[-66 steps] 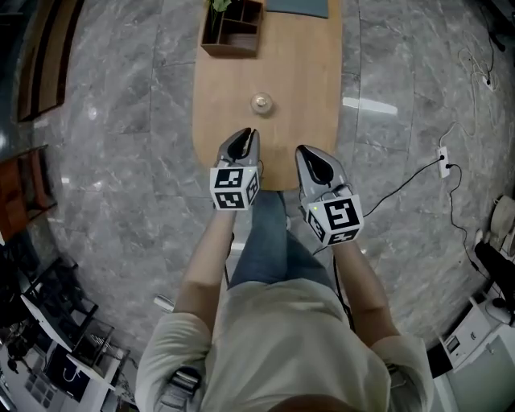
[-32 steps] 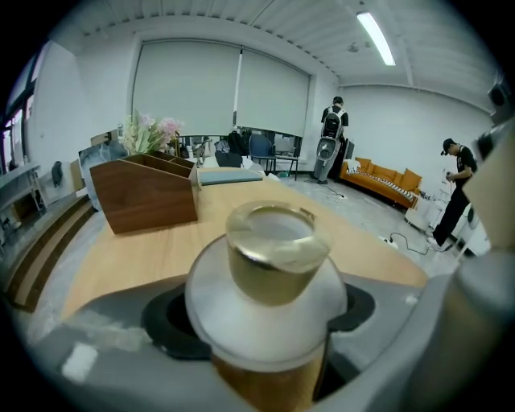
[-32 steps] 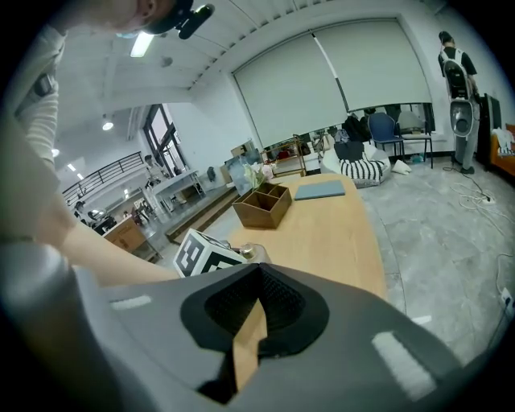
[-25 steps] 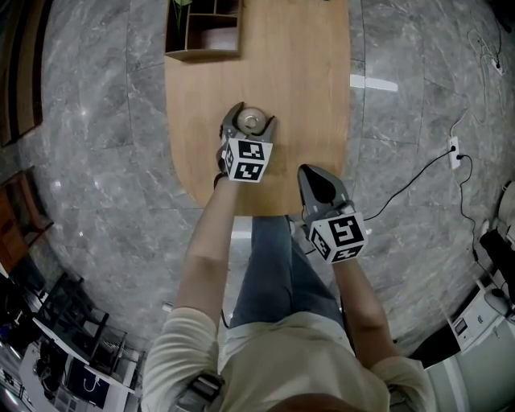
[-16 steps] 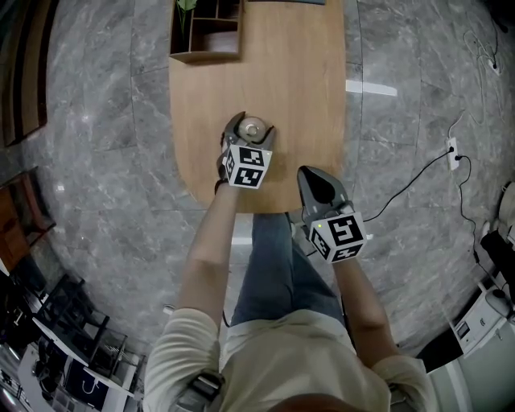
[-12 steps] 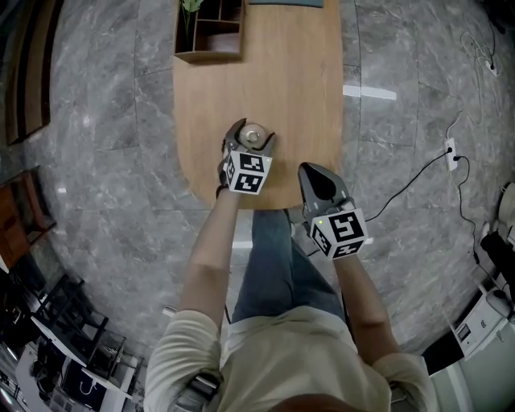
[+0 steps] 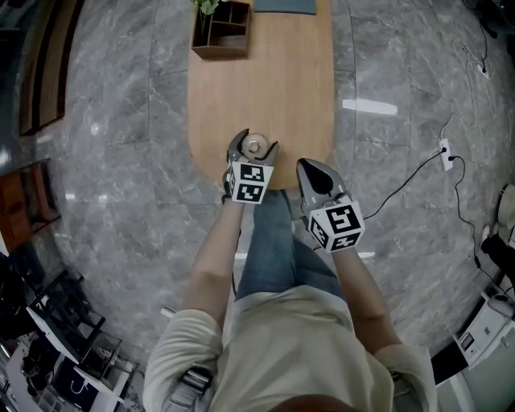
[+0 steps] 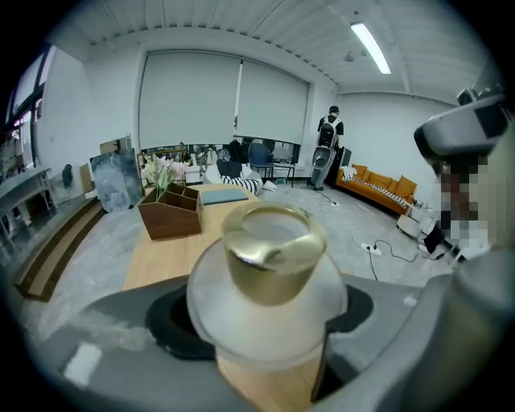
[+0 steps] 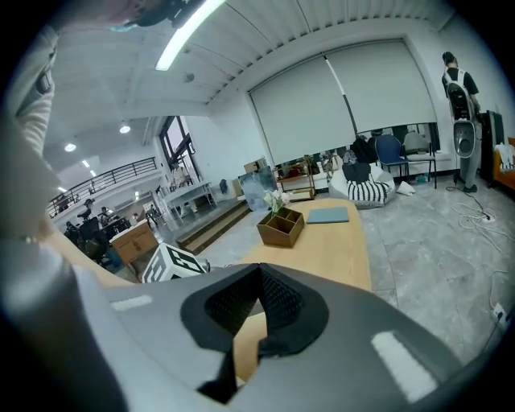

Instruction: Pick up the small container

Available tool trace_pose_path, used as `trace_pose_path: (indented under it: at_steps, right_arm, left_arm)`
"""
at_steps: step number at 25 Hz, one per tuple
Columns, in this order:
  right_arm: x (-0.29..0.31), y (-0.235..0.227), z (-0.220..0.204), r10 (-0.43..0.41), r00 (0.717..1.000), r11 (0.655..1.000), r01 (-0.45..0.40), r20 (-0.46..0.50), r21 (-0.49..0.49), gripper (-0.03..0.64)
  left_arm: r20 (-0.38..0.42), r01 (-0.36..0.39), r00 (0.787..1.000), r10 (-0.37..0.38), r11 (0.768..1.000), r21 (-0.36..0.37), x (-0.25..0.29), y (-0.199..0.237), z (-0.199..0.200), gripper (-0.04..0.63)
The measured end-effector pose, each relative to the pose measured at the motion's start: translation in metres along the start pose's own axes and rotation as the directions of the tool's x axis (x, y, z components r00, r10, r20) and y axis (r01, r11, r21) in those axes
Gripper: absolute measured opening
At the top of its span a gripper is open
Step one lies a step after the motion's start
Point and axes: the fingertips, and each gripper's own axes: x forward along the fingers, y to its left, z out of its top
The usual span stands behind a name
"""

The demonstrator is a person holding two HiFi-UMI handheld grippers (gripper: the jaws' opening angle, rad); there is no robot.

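The small container point(image 7: 255, 146), a frosted white jar with a gold neck, is over the near end of the wooden table point(image 7: 298, 96). My left gripper point(image 7: 253, 150) is shut on it, one jaw on each side. In the left gripper view the container point(image 8: 269, 282) fills the middle, and both dark pads of the left gripper point(image 8: 265, 330) press on its round body. My right gripper point(image 7: 315, 170) hovers at the table's near edge, to the right of the left one. It is shut and holds nothing. In the right gripper view the right gripper point(image 9: 256, 310) has its pads together.
A wooden organizer point(image 7: 221, 32) holding a plant stands at the table's far left. A dark flat book point(image 7: 283, 6) lies beside it. A black cable point(image 7: 402, 181) runs over the marble floor at the right. A person point(image 8: 325, 145) stands far off in the room.
My left gripper went out to the container and shut on it. It has since come back toward the table's near end with the container. The right gripper has hardly moved.
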Motion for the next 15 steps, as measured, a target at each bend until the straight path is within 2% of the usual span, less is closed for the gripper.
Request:
trace_pose_path:
  at_steps: [4, 15]
  right_arm:
    - [-0.03, 0.013, 0.006, 0.001, 1.0, 1.0, -0.001, 0.021, -0.011, -0.002]
    - [-0.12, 0.045, 0.021, -0.008, 0.994, 0.999, 0.012, 0.112, -0.034, -0.002]
  left_arm:
    - [0.024, -0.005, 1.0, 0.005, 1.0, -0.016, -0.034, -0.021, 0.009, 0.351]
    - [0.118, 0.004, 0.993, -0.003, 1.0, -0.005, -0.131, -0.083, 0.044, 0.351]
